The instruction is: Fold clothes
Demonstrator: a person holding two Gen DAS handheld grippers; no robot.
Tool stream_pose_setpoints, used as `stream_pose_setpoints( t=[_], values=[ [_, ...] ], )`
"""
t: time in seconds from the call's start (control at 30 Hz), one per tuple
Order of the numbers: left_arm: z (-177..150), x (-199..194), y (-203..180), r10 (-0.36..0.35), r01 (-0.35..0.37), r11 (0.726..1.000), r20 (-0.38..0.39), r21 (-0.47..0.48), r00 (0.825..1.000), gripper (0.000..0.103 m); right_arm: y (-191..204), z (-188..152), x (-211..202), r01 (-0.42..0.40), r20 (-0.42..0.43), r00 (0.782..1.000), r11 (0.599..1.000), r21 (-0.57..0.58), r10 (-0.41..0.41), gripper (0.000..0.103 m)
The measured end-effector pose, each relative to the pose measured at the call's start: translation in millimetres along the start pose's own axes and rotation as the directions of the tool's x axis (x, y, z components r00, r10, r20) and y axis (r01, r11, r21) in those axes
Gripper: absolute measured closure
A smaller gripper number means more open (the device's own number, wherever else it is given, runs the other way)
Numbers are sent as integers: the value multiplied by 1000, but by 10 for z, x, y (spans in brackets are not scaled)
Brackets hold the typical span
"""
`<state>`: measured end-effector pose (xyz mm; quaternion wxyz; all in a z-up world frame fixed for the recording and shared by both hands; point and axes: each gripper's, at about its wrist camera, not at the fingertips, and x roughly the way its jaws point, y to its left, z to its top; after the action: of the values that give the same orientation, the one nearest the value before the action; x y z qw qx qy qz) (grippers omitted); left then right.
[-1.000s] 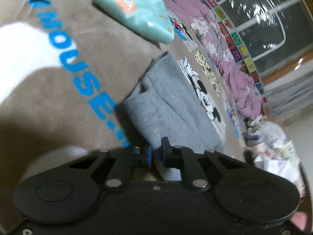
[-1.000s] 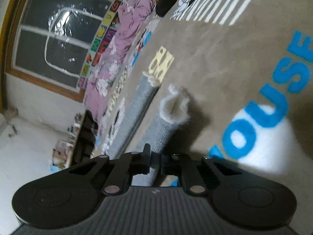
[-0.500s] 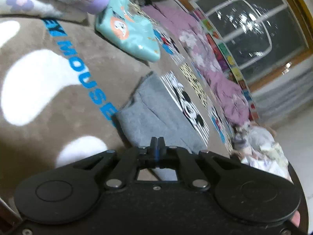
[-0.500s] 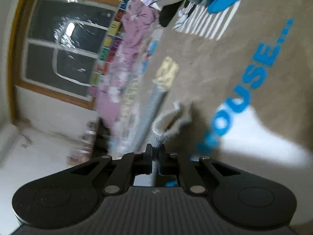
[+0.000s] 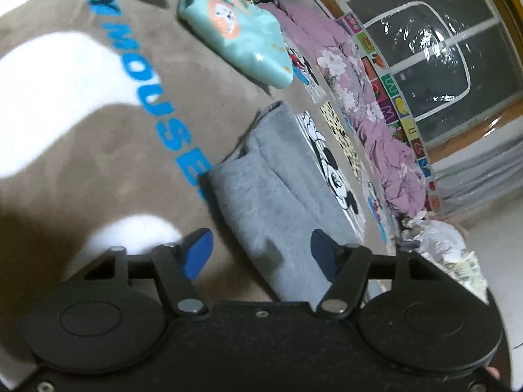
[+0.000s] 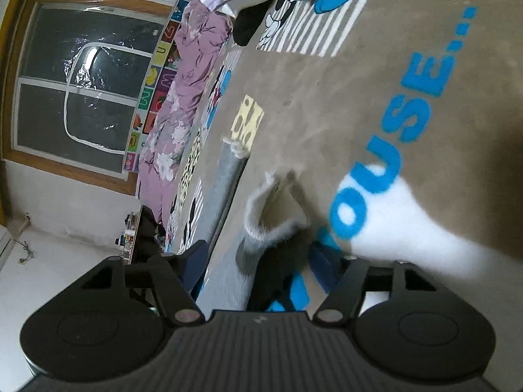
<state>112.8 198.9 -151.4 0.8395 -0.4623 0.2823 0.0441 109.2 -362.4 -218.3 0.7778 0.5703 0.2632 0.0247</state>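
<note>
Beige plush blanket with blue lettering (image 5: 98,150) covered the bed, and on it we saw the folded grey fleece garment (image 5: 278,202) lying flat beside a cartoon-mouse print. A mauve floral quilt (image 5: 376,130) lay bunched along the far edge near the dark window (image 5: 434,52), with a folded teal printed cloth (image 5: 238,29) farther off. Our left tongs (image 5: 261,250) were spread wide above the garment's near end, holding nothing. Our right tongs (image 6: 261,261) were also spread, a white-edged cuff (image 6: 271,225) between them.

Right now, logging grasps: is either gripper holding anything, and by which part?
Nothing is held: left gripper and right gripper are open over the folded grey fleece garment.
</note>
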Motion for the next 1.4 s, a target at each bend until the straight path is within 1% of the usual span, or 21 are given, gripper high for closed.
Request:
stream_pose_setpoints(
  t=[0.07,0.1,0.13,0.17,0.2,0.23,0.3,0.33,0.4,0.53,0.63,0.77,0.9,1.03,1.13,1.2,1.23,1.27,1.33,1.37,1.4],
  values=[
    [16,79,-21,19,-20,1000,10,22,1000,71,7,5,51,10,10,1000,1000,-8,-10,52],
    [23,91,-21,17,-18,1000,12,20,1000,77,-9,17,91,6,9,1000,1000,-4,-6,66],
    [30,96,-18,12,-12,1000,13,15,1000,91,-27,29,130,3,7,1000,1000,1,-3,78],
    [37,100,-15,7,-7,1000,15,9,1000,98,-48,37,157,-3,6,1000,1000,10,3,84],
    [44,105,-12,2,-2,1000,16,4,1000,98,-65,45,179,-14,7,1000,1000,20,14,94],
    [51,110,-9,-3,3,1000,17,-2,1000,99,-73,54,177,-33,13,999,999,33,32,95],
    [64,119,-3,-14,14,1000,20,-13,1000,100,-89,68,148,-78,28,997,994,73,76,95],
    [75,78,-25,-30,30,999,25,-15,999,100,-95,74,122,-101,36,995,990,95,98,95],
    [89,-44,-88,-80,81,996,35,-20,996,100,-68,78,64,-113,44,993,988,104,109,95],
    [71,-298,-243,-135,133,990,47,37,990,101,12,98,-123,-149,63,988,983,107,143,96],
    [67,-467,-278,-133,131,989,32,62,991,101,42,108,-289,-151,60,987,984,93,146,96],
    [71,-587,-151,-90,89,994,7,60,996,101,13,83,-476,-133,37,991,989,60,131,96],
    [-7,-576,-18,-32,36,997,-57,70,998,101,-194,-16,-541,-58,8,998,997,56,57,96],
    [-88,-570,51,18,-7,994,-110,105,994,100,-350,-94,-529,11,4,1000,999,30,-11,96],
    [-107,-541,52,52,-34,992,-146,125,988,100,-342,-107,-524,31,9,999,999,-8,-31,96],
    [-112,-539,46,68,-46,989,-158,144,985,96,-309,-95,-536,35,16,999,999,-27,-35,95],
    [-107,-553,40,90,-68,986,-146,151,985,88,-292,-89,-545,38,21,999,999,-36,-37,95],
    [-94,-585,28,115,-96,982,-116,164,986,83,-276,-76,-578,45,40,998,998,-47,-44,93],
    [-53,-657,6,145,-132,974,-63,186,987,80,-282,-12,-677,70,98,993,996,-51,-65,90],
    [-27,-682,2,147,-136,973,-46,186,988,76,-290,32,-729,88,130,988,995,-48,-81,90],
    [-4,-695,-11,146,-138,973,-33,187,989,75,-298,76,-766,96,152,984,994,-45,-88,90]
  ],
)
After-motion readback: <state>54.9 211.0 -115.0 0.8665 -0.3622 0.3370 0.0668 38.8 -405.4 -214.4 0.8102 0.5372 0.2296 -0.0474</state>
